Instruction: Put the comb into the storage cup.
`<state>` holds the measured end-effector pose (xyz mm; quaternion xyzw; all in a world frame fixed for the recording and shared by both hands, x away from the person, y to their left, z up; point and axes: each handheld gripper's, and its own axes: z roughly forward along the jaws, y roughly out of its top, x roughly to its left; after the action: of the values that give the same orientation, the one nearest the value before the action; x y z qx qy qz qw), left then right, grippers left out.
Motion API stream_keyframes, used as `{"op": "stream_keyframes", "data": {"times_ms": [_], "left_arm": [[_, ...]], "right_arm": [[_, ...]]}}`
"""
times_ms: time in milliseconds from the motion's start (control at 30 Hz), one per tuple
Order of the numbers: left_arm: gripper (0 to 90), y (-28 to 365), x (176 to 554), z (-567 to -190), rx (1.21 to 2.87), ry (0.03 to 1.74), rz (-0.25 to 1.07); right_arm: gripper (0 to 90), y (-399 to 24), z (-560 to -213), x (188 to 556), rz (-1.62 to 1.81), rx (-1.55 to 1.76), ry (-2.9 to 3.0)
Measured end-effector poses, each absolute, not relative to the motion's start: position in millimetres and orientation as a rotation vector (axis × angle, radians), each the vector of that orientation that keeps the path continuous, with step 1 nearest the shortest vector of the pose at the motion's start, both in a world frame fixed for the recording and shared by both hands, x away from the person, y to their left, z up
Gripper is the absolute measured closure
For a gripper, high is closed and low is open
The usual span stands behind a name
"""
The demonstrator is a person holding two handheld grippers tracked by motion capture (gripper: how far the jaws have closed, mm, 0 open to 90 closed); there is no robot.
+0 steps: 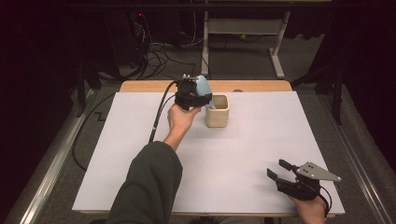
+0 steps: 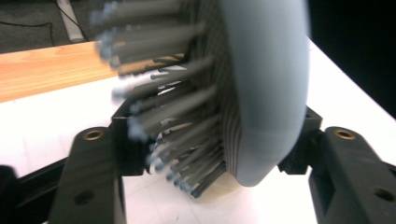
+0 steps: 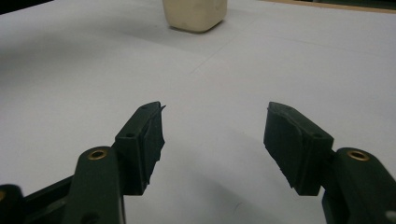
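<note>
A light blue hairbrush [image 1: 203, 87] with grey bristles [image 2: 168, 116] stands head-up over a cream square cup [image 1: 217, 112] at the back middle of the table. Its lower end reaches down toward the cup rim [image 2: 219, 189]. My left gripper [image 1: 204, 99] is at the cup's left side with the brush head [image 2: 266, 93] between its jaws. The jaws stand open, and the blurred brush looks loose between them. At the front right, my right gripper [image 1: 275, 168] rests low over the white sheet, open and with nothing in it [image 3: 215, 135], pointing at the cup [image 3: 195, 14].
A white sheet [image 1: 257, 140] covers the table, and a wooden strip [image 1: 154, 86] shows along the far edge. The left gripper's black cable [image 1: 159, 116] trails across the sheet's left part. Beyond the table there are floor cables and a metal frame [image 1: 278, 51].
</note>
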<state>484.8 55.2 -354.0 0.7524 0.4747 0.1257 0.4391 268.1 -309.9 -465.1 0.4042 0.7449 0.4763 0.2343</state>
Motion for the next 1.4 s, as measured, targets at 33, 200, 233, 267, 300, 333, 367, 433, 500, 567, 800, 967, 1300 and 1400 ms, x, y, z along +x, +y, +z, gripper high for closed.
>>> {"op": "stream_keyframes", "data": {"times_ms": [33, 200, 233, 267, 300, 333, 367, 433, 500, 567, 800, 967, 1300, 1400], "left_arm": [[38.3, 56, 484, -353, 1.874, 1.17, 0.325], [33.2, 60, 482, -350, 1.893, 1.151, 0.358], [32.3, 61, 482, -350, 1.896, 1.149, 0.355], [31.7, 62, 482, -349, 1.899, 1.146, 0.356], [30.7, 62, 481, -349, 1.905, 1.14, 0.364], [30.2, 62, 480, -349, 1.91, 1.134, 0.37], [29.1, 63, 480, -348, 1.913, 1.125, 0.378], [28.3, 65, 479, -347, 1.92, 1.12, 0.384], [27.2, 66, 478, -346, 1.926, 1.113, 0.39], [26.5, 67, 476, -345, 1.926, 1.106, 0.408], [24.8, 69, 473, -341, 1.925, 1.097, 0.412], [23.7, 71, 470, -341, 1.915, 1.098, 0.408], [23.2, 82, 463, -335, 1.913, 1.093, 0.424], [25.1, 85, 460, -335, 1.913, 1.087, 0.426]], "right_arm": [[37.6, -310, -465, 268, 1.31, 1.111, 2.042], [37.5, -310, -465, 267, 1.314, 1.111, 2.035], [37.4, -310, -465, 267, 1.315, 1.112, 2.034], [37.2, -310, -465, 267, 1.317, 1.114, 2.03], [37.1, -311, -465, 267, 1.317, 1.115, 2.03], [36.8, -311, -465, 267, 1.318, 1.117, 2.027], [36.3, -311, -465, 267, 1.319, 1.119, 2.026], [36.0, -311, -465, 267, 1.322, 1.126, 2.021], [36.1, -312, -465, 267, 1.322, 1.128, 2.016], [36.0, -312, -464, 267, 1.323, 1.127, 2.014], [36.0, -311, -464, 266, 1.334, 1.121, 2.004], [35.9, -312, -464, 266, 1.334, 1.119, 2.002], [35.9, -312, -464, 265, 1.331, 1.114, 2.0], [35.9, -312, -463, 265, 1.333, 1.115, 1.995]]}}
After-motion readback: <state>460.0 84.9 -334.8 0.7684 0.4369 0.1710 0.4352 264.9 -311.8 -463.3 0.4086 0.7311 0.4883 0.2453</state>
